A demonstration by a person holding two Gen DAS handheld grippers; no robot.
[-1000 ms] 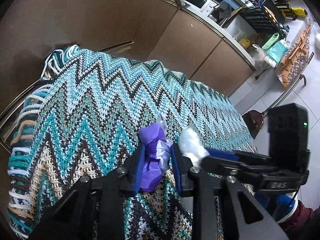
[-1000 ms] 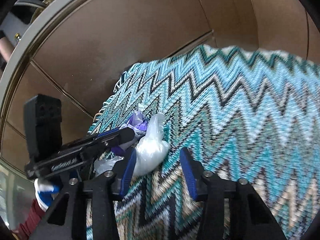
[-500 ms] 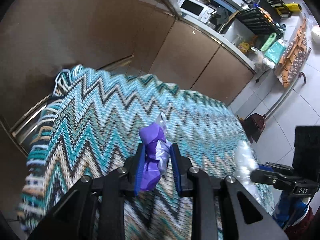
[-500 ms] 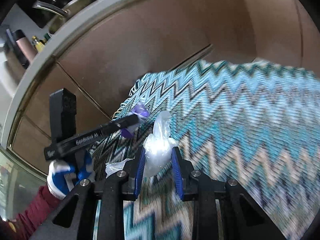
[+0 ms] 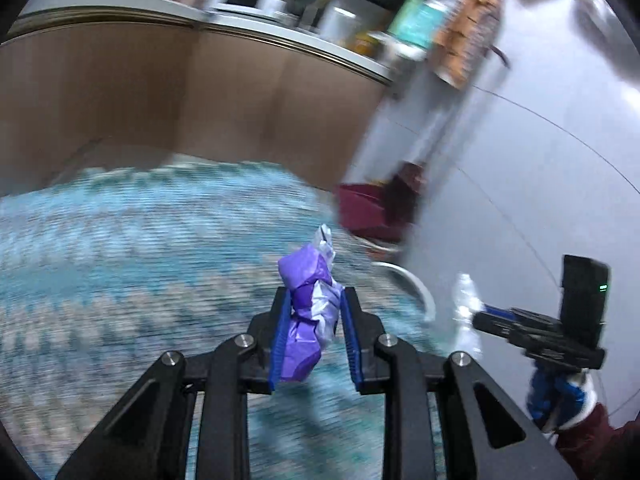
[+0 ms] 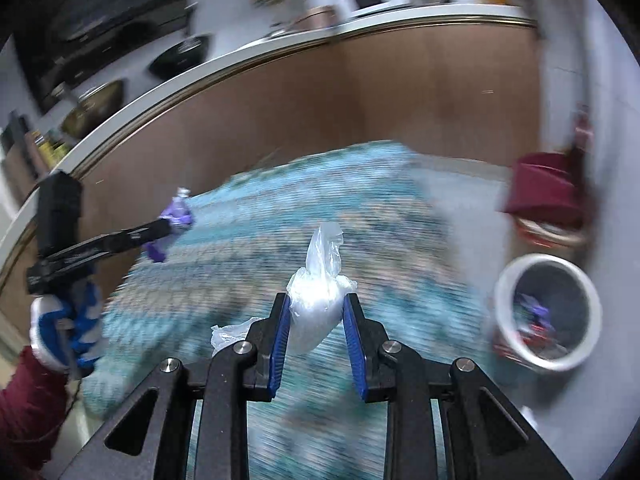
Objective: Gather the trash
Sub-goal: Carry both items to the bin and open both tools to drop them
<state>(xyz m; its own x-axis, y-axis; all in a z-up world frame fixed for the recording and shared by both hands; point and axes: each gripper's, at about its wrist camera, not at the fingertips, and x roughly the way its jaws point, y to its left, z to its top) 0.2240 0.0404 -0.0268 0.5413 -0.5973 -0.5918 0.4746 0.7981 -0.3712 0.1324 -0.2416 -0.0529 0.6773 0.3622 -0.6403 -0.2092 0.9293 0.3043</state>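
Left claw (image 5: 314, 326) was clamped on a purple wrapper (image 5: 306, 320), right claw (image 6: 316, 328) had just closed on a clear bag (image 6: 316, 312), both over the blanket (image 6: 248, 248); bin (image 6: 548, 312) sat just off the blanket's edge, open floor (image 5: 520, 180) beyond.

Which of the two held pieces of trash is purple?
The purple wrapper, clamped in the left gripper. The right gripper holds a clear plastic bag, whitish and see-through.

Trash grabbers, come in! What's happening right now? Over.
Left tool shut on purple wrapper. Right tool shut on clear plastic bag. White bin right of zigzag blanket; nothing seen between. Over.
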